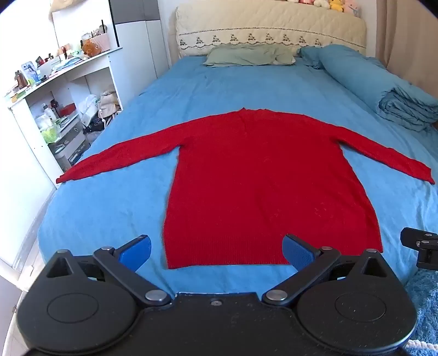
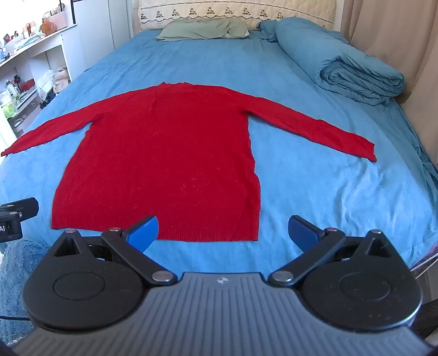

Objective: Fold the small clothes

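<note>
Risk: knit drags on the bed sheet [image 1: 115,208], so a one-layer pinch at the hem bunches the red sweater [image 1: 262,175] instead of folding. Sweater flat mid-bed, sleeves spread, hem nearest. Left gripper [image 1: 217,250] and right gripper [image 2: 223,232] hover just short of the hem, jaws released, empty.

hem: my pads [image 1: 299,253] cover part of the sweater [image 1: 260,175] | shelf [image 1: 54,90] clutter: too small to read | plush toys [image 1: 332,4]: cropped at top
</note>
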Demonstrator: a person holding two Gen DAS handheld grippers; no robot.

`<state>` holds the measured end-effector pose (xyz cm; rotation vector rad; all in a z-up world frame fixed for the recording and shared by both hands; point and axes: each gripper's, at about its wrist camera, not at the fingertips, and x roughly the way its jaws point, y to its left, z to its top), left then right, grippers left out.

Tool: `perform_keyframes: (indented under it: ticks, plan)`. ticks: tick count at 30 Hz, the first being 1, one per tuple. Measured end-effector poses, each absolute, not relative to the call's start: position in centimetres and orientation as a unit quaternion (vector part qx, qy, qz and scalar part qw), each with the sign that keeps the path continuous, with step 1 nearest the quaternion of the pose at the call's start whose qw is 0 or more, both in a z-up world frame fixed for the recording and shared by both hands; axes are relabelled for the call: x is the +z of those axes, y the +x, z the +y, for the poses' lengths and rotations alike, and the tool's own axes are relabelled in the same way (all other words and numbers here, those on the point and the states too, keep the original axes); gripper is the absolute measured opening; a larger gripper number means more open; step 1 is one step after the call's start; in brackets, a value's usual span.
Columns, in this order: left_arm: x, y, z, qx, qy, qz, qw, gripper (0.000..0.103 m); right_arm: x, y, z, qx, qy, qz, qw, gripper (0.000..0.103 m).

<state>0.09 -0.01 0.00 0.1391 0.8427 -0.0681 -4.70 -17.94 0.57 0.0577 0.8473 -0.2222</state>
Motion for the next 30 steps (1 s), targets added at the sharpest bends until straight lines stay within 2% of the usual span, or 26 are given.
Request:
perform_keyframes:
  ticks: [30]
  plan:
    - [0.43, -0.55, -0.08, -0.026, 0.061, 0.388, 0.919, 0.103, 1.2, -4.8, -17.78, -0.105, 0.029, 0.409, 0.906, 0.103]
